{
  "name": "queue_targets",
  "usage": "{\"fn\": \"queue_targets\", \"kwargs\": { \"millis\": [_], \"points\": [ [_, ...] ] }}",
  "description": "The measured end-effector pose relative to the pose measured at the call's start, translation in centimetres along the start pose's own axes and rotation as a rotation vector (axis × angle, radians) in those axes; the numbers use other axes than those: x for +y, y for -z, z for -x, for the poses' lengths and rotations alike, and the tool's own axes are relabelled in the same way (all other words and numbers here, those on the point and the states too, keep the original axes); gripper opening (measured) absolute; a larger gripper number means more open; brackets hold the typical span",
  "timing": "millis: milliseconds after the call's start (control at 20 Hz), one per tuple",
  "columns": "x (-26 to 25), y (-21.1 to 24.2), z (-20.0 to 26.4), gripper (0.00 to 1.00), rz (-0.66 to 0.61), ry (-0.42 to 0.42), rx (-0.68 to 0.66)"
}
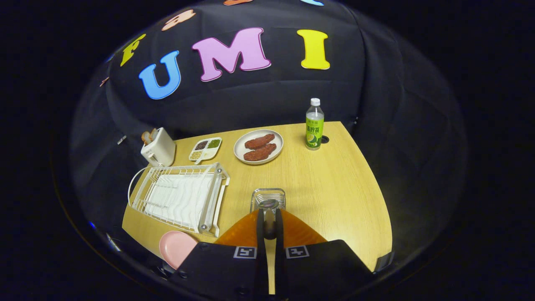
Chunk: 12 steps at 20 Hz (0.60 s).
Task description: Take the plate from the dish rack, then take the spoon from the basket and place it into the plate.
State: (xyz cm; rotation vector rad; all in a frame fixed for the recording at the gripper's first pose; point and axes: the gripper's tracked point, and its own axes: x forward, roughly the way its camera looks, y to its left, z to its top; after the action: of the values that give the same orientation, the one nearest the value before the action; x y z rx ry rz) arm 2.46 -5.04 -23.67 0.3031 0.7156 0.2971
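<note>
One pair of tongs (270, 217) hung over the near part of the desk (334, 188), and its two fingers (261, 225) were close together with the handle of a spoon (268, 205) squeezed between them. The round bowl of the spoon stuck up just past the fingertips, right over a small wire basket (268, 196) that stood near the middle of the desk. The white dish rack (179, 196) sat by the left edge of the desk, and no plate stood in its slots. The pink plate (175, 247) lay flat at the near left corner of the desk, just in front of the dish rack and to the left of the tongs. At the far left corner stood a white toaster (159, 147) with bread slices poking out of the top. Beside it lay a little tray (205, 149) with four small parts holding bits of food. Next to that, along the far edge, was a pale dish (258, 146) with two brown pieces of meat on it. A bottle (314, 124) with a green label and a white cap stood upright near the far right corner, just beside a small dark hole in the desk.
</note>
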Motion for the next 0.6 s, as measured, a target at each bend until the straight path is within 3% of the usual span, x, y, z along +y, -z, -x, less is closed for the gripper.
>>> {"fn": "queue_targets", "kwargs": {
  "millis": [150,350,600],
  "points": [
    [2.8,-1.5,3.9,0.10,0.064,-0.041,-0.031],
    [8.9,-2.1,7.9,0.10,0.077,-0.178,-0.036],
    [16.6,1.9,8.6,0.10,0.092,-0.323,0.038]
  ]
}}
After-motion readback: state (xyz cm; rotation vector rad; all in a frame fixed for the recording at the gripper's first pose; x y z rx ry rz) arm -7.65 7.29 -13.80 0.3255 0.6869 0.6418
